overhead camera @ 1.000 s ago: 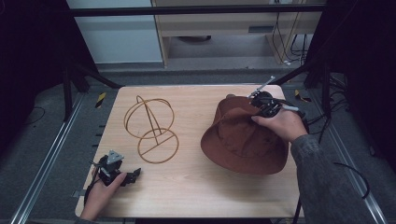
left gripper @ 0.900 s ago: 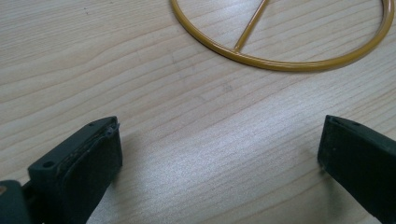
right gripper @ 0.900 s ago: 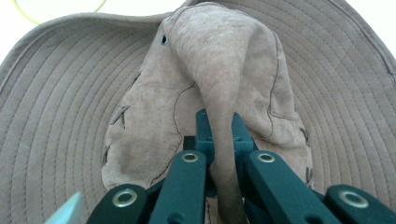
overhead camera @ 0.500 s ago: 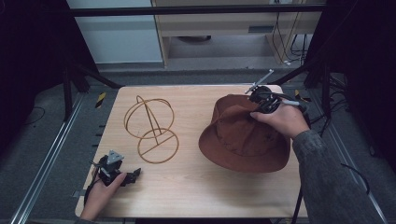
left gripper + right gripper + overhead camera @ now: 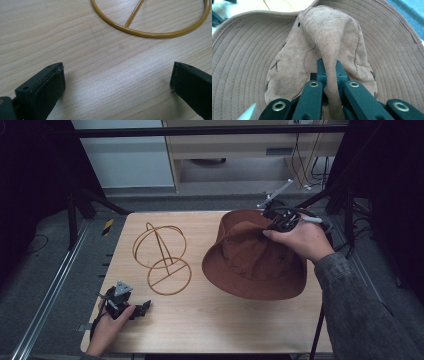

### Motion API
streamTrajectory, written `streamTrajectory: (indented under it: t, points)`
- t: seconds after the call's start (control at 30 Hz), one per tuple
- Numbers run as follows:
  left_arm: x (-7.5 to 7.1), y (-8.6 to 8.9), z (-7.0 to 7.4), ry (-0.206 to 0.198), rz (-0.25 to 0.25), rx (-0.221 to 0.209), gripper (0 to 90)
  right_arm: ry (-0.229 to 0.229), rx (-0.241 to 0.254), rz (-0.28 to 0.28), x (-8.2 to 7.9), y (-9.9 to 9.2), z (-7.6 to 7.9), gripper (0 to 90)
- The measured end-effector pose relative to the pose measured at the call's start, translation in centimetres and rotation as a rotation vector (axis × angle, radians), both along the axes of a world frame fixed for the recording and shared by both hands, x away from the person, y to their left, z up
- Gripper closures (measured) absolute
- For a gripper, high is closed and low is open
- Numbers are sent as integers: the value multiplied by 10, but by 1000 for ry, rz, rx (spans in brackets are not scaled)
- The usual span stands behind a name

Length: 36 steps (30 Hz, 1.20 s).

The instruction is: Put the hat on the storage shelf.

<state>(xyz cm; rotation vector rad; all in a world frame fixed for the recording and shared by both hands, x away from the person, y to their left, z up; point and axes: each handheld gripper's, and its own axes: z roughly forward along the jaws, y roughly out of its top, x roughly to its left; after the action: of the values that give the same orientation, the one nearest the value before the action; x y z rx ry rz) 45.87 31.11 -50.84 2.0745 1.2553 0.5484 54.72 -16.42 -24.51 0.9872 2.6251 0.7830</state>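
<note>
A brown suede hat (image 5: 252, 257) with a wide brim hangs tilted over the right half of the table, its far side lifted. My right gripper (image 5: 272, 222) is shut on a pinched fold of the hat's crown (image 5: 329, 57), which rises between the two black jaws. A golden wire hat stand (image 5: 161, 257) with a ring base (image 5: 150, 32) stands left of the hat. My left gripper (image 5: 131, 306) rests on the table near the front left corner, in front of the stand. Its pads (image 5: 48, 86) stand wide apart with bare wood between them.
The wooden table (image 5: 210, 320) has free room along its front edge. Dark frame posts (image 5: 75, 210) flank it on both sides. A pale cabinet and cables (image 5: 305, 165) lie on the floor behind.
My right gripper has risen with the hat's crown in it, lifting the hat's far side off the table and tilting the brim. The left hand has stayed put.
</note>
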Motion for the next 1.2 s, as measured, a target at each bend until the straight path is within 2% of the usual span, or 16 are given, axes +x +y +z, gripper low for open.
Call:
streamTrajectory:
  t: [0.07,0.1,0.3,0.5,0.67,1.03,1.2]
  points:
    - [0,0,0,0,0,0,0,-20,21,5,-1,5,13,878]
    - [0,0,0,0,1,-1,0,-20,21,5,-1,5,13,878]
    - [0,0,0,0,1,-2,0,-71,37,18,-4,21,42,879]
    - [0,0,0,0,1,-2,0,-100,50,36,-4,36,61,879]
    - [0,0,0,0,1,-1,0,-113,50,48,-5,48,70,879]
    - [0,0,0,-3,3,-3,0,-150,96,70,-7,75,93,879]
    - [0,0,0,-2,1,-1,0,-160,102,77,-7,85,99,879]
